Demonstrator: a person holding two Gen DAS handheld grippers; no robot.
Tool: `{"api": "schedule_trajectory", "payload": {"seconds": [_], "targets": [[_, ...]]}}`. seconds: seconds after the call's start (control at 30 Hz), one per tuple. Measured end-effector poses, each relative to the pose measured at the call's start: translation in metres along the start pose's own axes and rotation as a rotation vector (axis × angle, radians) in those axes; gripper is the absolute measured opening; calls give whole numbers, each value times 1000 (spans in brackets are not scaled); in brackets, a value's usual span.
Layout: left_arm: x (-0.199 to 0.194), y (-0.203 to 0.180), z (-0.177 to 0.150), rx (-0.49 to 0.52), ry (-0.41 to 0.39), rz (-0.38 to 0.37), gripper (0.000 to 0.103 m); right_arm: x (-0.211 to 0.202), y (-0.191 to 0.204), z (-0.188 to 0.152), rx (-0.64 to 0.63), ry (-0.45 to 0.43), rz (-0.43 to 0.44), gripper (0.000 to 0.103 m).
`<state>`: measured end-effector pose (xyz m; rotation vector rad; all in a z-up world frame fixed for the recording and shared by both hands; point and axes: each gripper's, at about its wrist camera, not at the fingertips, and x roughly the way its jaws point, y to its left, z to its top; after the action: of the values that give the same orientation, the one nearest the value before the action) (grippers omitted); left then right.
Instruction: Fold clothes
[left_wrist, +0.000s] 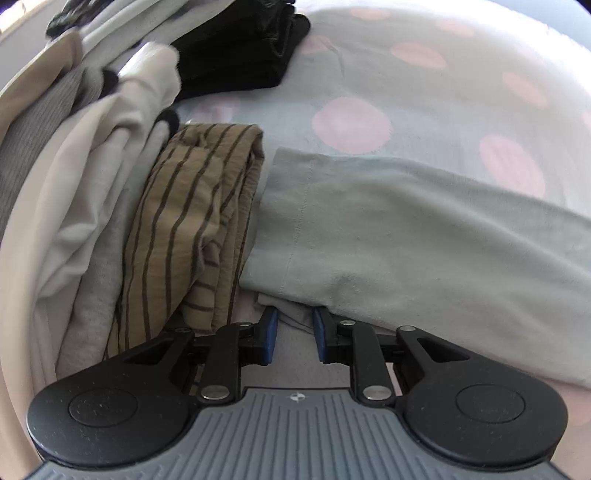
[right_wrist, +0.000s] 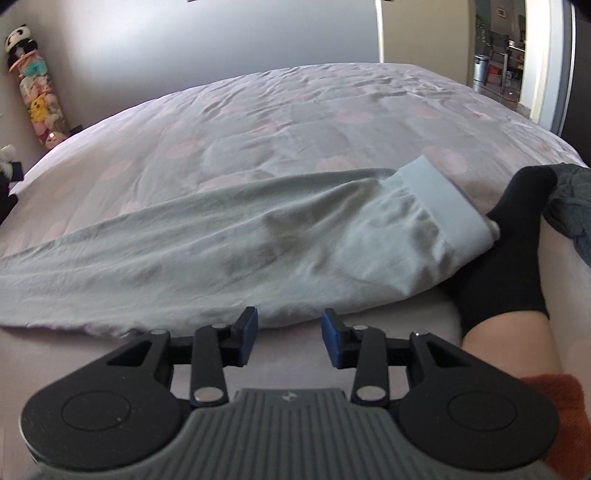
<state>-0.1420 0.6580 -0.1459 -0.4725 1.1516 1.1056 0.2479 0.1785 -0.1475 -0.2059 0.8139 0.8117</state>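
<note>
Trousers (left_wrist: 406, 229) lie flat on the bed (right_wrist: 295, 110); both grippers (left_wrist: 294, 332) (right_wrist: 289, 338) have jaws parted, empty; closing now may pinch only one layer.

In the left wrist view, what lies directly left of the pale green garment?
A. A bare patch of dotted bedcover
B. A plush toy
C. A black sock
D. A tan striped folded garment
D: the tan striped garment lies folded with its edge against the left end of the pale green garment, in front of the open left tongs.
</note>
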Motion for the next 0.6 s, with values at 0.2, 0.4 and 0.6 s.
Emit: {"api": "schedule_trajectory", "payload": {"seconds": [0.2, 0.4, 0.6], "targets": [[-1, -21, 0, 61, -12, 83, 9, 12, 54, -17, -15, 47, 139, 42], [-9, -17, -2, 67, -32, 84, 7, 31, 68, -16, 11, 28, 128, 4], [-9, -11, 2, 82, -42, 121, 7, 18, 54, -23, -12, 72, 115, 1]]}}
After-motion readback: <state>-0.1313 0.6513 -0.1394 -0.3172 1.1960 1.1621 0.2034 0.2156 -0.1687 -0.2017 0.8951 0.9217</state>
